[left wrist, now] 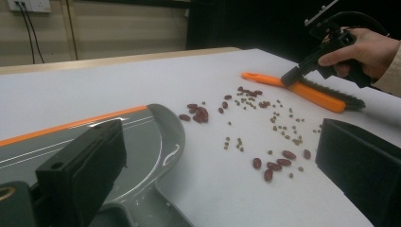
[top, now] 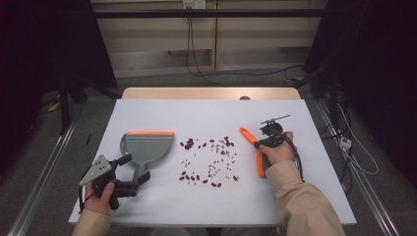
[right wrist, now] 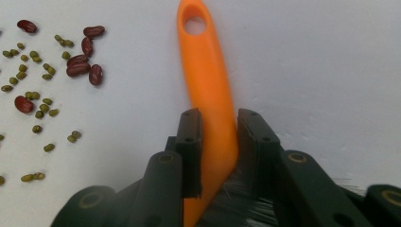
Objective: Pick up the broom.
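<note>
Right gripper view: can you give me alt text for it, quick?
The right gripper has its two black jaws shut on the orange brush handle, which lies on the white table with its hanging hole at the far end. Red beans and small green beans lie scattered to its left.

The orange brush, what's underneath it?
The orange brush lies on the white table, its dark bristles down along one side. The right gripper is shut on its handle. Whether any beans hide beneath it can't be seen.
</note>
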`<state>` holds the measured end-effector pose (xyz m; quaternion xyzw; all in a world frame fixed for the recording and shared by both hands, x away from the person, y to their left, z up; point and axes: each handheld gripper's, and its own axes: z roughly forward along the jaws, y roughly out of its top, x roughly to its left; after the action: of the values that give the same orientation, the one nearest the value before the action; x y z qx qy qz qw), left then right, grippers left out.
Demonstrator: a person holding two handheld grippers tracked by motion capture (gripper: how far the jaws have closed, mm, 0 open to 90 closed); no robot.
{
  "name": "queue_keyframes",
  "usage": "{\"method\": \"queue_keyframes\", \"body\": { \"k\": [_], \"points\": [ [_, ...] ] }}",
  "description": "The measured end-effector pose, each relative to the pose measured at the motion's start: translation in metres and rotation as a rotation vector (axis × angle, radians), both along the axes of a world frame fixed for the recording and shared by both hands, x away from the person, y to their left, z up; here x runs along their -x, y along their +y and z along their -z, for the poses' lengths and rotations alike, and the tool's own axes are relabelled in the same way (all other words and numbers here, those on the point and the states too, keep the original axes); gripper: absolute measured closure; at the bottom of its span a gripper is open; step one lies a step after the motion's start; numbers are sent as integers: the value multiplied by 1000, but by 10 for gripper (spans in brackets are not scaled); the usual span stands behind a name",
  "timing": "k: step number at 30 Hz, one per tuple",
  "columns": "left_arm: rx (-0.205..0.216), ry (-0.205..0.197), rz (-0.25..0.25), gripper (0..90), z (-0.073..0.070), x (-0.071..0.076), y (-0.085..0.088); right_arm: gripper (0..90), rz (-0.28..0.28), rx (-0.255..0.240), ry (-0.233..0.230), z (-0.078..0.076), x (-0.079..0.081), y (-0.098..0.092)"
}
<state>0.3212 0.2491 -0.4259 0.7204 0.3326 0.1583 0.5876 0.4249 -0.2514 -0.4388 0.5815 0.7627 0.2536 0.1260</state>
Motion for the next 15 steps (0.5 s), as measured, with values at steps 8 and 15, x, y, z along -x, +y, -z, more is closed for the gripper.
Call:
{"method": "queue_keyframes", "body": {
  "k": [8,15],
  "points": [
    [3,2,5,23,0,-1,-1,684,7,-21,-8,5,-2,1],
    [3,6,5,22,1,-2,-1,670,-12,33,-15,7,-3,7]
  ]
}}
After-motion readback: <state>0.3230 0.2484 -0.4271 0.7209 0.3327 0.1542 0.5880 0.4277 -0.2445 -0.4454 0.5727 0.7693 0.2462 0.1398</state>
